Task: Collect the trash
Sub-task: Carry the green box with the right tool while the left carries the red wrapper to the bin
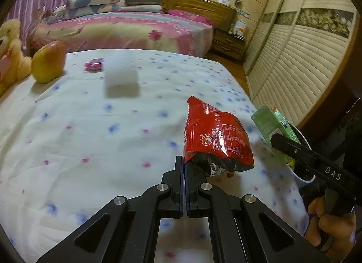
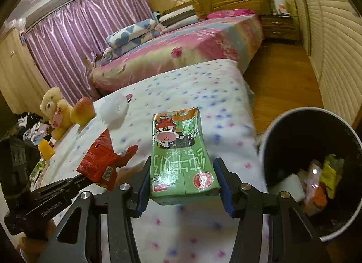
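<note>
My left gripper [image 1: 185, 163] is shut on the edge of a red snack wrapper [image 1: 215, 136] and holds it above the spotted bed cover. The wrapper also shows in the right wrist view [image 2: 101, 163]. My right gripper [image 2: 182, 172] is shut on a green milk carton [image 2: 181, 150], held lengthwise between the blue pads. The carton shows at the right of the left wrist view [image 1: 271, 127], over the bin. The trash bin [image 2: 282, 122], white outside and black inside, stands at the bed's right edge and holds several pieces of trash.
On the white spotted cover [image 1: 90, 138] lie a yellow-red mango [image 1: 48, 61], a white block [image 1: 121, 79] and a small pink item [image 1: 94, 64]. A teddy bear [image 2: 54, 109] sits at the left edge. A pink bed [image 2: 181, 46] and wooden floor [image 2: 282, 82] lie beyond.
</note>
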Available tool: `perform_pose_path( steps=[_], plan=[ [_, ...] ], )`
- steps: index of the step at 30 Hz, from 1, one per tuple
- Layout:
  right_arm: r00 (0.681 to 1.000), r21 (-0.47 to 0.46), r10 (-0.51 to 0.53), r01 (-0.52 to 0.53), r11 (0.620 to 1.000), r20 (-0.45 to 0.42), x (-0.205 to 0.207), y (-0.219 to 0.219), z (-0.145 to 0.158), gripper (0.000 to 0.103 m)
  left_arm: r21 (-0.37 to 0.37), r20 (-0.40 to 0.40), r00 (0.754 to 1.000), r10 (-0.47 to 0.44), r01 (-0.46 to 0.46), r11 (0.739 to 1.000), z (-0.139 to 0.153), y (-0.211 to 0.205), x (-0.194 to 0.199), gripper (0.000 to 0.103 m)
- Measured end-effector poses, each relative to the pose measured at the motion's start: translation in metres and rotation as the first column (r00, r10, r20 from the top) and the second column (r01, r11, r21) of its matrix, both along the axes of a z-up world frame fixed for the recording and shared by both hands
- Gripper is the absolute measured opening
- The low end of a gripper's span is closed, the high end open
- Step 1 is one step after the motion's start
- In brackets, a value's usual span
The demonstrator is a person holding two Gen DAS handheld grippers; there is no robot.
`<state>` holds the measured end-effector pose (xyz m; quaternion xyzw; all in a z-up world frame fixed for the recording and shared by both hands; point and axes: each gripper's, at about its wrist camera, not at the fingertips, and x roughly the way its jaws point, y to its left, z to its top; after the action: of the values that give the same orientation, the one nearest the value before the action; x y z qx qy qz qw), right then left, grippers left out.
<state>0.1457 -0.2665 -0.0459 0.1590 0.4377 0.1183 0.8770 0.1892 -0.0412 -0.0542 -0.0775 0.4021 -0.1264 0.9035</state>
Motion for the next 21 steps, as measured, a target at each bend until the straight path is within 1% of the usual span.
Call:
perform_pose_path(
  steps=[9, 21],
  plan=[
    [0.997, 0.007, -0.075, 0.075, 0.997, 0.008, -0.026, -0.030, 0.004, 0.052, 0.012, 0.009, 0.998, -0.067, 0.066, 0.998, 0.004, -0.030, -0.005, 0.000],
    [0.988, 0.009, -0.157, 0.157, 0.988, 0.002, -0.043, -0.059, 0.002, 0.052, 0.028, 0.005, 0.990, -0.141, 0.141, 0.990, 0.004, -0.066, -0.005, 0.000]
  ],
)
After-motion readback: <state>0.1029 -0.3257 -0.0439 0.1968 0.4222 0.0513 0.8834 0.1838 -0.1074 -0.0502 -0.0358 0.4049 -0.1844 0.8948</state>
